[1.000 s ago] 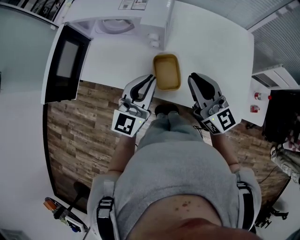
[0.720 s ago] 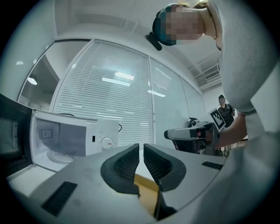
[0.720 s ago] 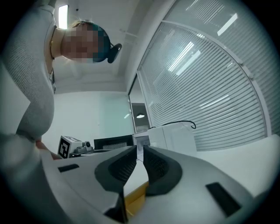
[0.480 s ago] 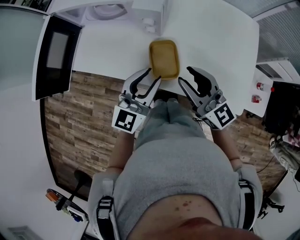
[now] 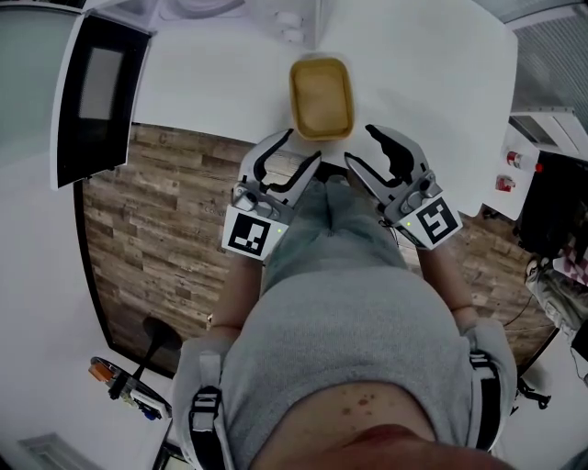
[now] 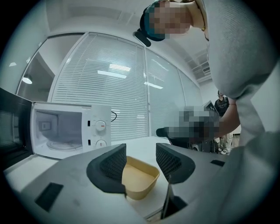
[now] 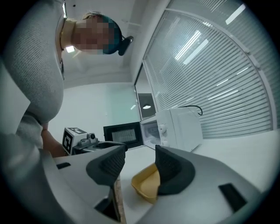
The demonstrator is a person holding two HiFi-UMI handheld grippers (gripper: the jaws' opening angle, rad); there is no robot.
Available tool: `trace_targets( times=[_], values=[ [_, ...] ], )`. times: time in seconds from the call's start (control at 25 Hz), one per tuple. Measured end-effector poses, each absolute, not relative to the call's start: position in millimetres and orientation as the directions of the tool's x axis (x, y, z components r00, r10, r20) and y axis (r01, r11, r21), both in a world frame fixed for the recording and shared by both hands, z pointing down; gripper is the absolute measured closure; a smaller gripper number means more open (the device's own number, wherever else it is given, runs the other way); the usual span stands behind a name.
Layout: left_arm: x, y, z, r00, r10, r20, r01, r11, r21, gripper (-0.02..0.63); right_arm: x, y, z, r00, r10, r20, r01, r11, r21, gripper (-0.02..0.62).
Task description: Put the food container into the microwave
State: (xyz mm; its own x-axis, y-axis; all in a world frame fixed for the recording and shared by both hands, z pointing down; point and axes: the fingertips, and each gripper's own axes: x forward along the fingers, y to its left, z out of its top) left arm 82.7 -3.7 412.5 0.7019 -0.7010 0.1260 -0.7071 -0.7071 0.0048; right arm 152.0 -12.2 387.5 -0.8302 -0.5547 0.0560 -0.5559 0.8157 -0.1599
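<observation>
A yellow food container sits empty on the white table, in front of the white microwave. The microwave's black-framed door hangs open to the left. My left gripper and right gripper hover at the table's near edge, just short of the container's near end. Both sets of jaws have just been opening and stand open with nothing between the pads. The left gripper view shows the container beyond the left gripper and the lit microwave cavity. In the right gripper view the container lies ahead of the right gripper.
Wooden floor lies left of and below the table edge. A white unit with red knobs stands at the right beside a dark box. Window blinds close off the back. A person stands far behind the table.
Both grippers went from shut to open. They sank a little and stay at the table's near edge by the container. The container has not moved on the table.
</observation>
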Motion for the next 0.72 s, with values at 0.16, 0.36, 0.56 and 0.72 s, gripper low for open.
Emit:
trace_targets(
  times=[0.16, 0.36, 0.56, 0.72],
  values=[
    [83, 1, 423, 0.702, -0.698, 0.143, -0.708, -0.706, 0.029, 0.408, 151, -8, 401, -0.834, -0.545, 0.087, -0.551, 0.817, -0.170, 0.338],
    [86, 6, 433, 0.713, -0.679, 0.174, -0.691, -0.723, 0.005, 0.402, 151, -5, 414, -0.832, -0.542, 0.118, -0.554, 0.813, -0.179, 0.337],
    [85, 5, 443, 0.702, -0.688, 0.181, -0.706, -0.706, 0.054, 0.397, 156, -7, 432, -0.811, -0.555, 0.185, -0.583, 0.790, -0.188, 0.336],
    [83, 3, 451, 0.697, -0.691, 0.192, -0.712, -0.700, 0.063, 0.394, 157, -7, 444, -0.803, -0.549, 0.230, -0.590, 0.786, -0.185, 0.336]
  ],
)
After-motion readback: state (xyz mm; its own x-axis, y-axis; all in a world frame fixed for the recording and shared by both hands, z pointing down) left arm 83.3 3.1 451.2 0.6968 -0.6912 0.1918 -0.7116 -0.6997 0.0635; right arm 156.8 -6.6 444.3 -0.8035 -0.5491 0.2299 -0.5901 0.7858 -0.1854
